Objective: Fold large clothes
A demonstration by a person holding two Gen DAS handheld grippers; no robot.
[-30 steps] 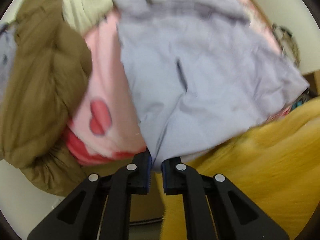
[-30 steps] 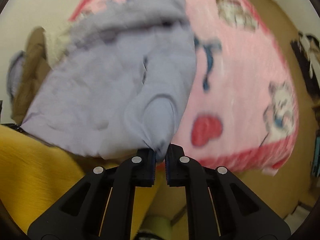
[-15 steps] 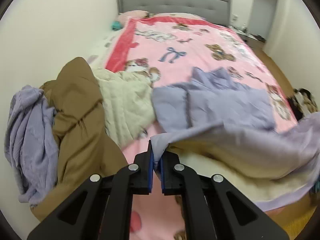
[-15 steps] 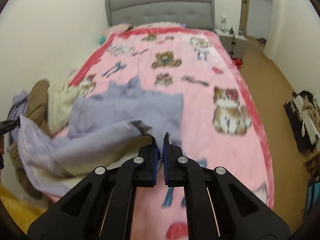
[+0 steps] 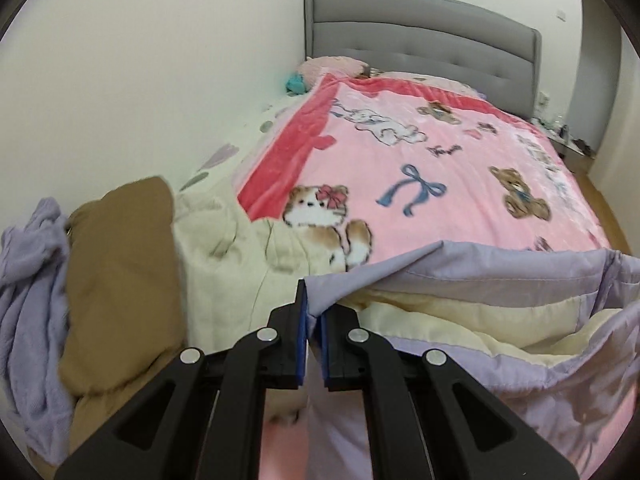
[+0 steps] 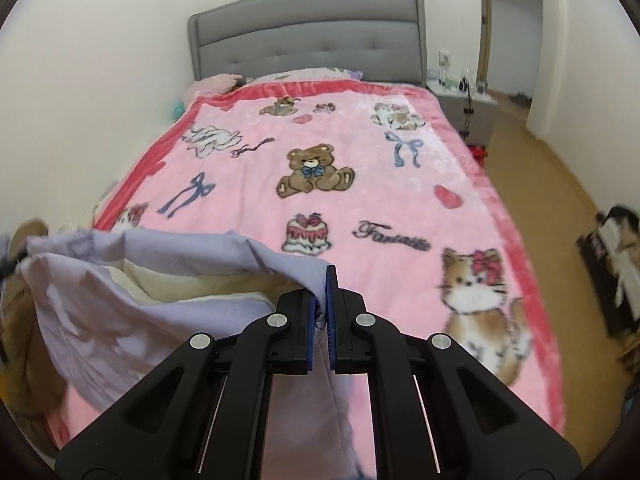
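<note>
Got my left gripper [image 5: 313, 312] pinched down on one corner of the lilac jacket [image 5: 500, 280], and my right gripper [image 6: 322, 300] is clamped on another corner of the same jacket [image 6: 168, 256]. So the thing is strung between the two, top edge stretched straight off to the right of my left gripper and off to the left of my right one. The rest of it sags below that edge and hangs down in front of and under both grippers. You can see the cream lining [image 5: 440, 312] on the inside where it droops open, just right of my left gripper's blue pads.

Past both grippers is the bed, with the pink blanket [image 6: 360, 184] covered in teddy bears, bows and kittens, and the grey headboard [image 6: 308, 36] at the far end. The jacket hangs over the near end of that blanket.

Left of my left gripper there's a heap of other clothes: a cream quilted piece [image 5: 240, 256] closest, then a brown jacket [image 5: 120, 272], then a lavender knit [image 5: 28, 280] furthest out by the wall. Off to the right of my right gripper is wood floor [image 6: 560, 184] and a nightstand [image 6: 464, 112] up by the headboard.
</note>
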